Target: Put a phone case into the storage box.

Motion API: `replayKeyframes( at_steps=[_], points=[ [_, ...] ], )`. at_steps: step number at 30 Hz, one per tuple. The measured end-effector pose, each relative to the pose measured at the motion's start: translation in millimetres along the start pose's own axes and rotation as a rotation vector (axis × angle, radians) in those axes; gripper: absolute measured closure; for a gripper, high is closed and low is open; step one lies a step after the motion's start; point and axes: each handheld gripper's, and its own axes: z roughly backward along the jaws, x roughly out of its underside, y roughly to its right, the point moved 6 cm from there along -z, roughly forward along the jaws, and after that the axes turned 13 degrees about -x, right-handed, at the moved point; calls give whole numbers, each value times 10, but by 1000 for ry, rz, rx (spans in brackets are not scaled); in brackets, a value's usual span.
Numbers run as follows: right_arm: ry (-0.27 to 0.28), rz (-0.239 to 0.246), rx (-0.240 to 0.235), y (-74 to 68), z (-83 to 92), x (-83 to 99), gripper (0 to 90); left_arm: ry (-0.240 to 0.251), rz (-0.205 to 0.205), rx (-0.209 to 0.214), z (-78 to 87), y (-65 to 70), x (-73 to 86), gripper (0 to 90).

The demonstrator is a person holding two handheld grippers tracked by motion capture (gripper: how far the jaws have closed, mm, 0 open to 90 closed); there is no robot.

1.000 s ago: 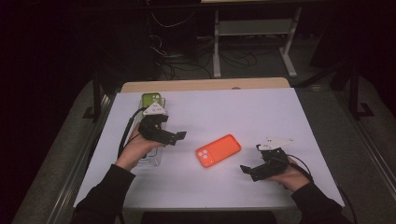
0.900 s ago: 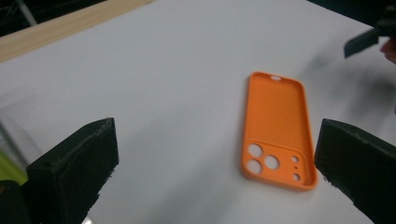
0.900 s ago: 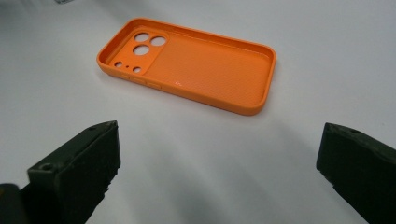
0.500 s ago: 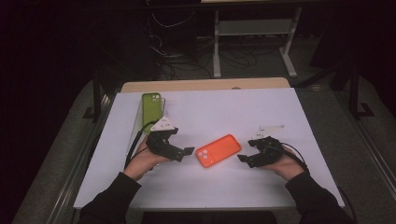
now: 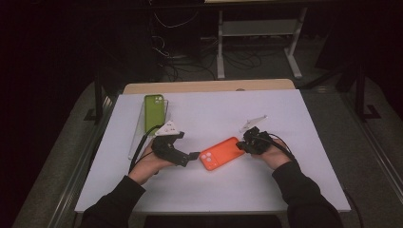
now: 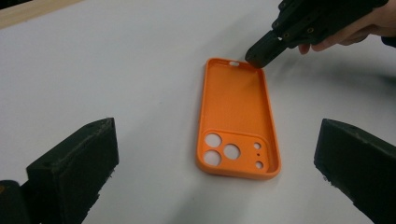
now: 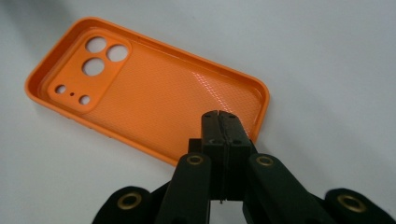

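Two phone cases lie on the white tabletop (image 5: 294,118), and the green phone case (image 5: 154,107) at the far left is too small in the high view to show its detail; beside it a clear strip, hard to make out, runs toward the person. In the right gripper view the near corner of the orange phone case (image 7: 140,98) is covered by the gripper's own tips, so whether they press on the rim or merely rest over it cannot be told.

The orange phone case lies near the middle of the tabletop, between the two grippers, hollow side up. It has a raised rim all round, a finely textured inner floor, and a camera block with three large round holes and smaller ones beside them.

The right gripper (image 7: 219,116) has just been closing; its jaws now meet flat together with nothing between them, at the plain end of the case. The left gripper (image 6: 215,182) stands wide apart, just short of the camera end, not touching it.

The left gripper view shows the right gripper's tip against the far rim, which the high view leaves blurred.
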Motion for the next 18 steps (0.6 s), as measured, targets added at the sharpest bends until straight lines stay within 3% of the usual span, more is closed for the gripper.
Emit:
replayKeyframes(
  at_steps=[11,18],
  points=[
    [-66,10,-38,-19,-51,98,882,-2,-2,6,-22,34,3,0],
    [-87,33,-81,-162,15,214,882,-8,-10,11,-28,40,17,0]
  ],
)
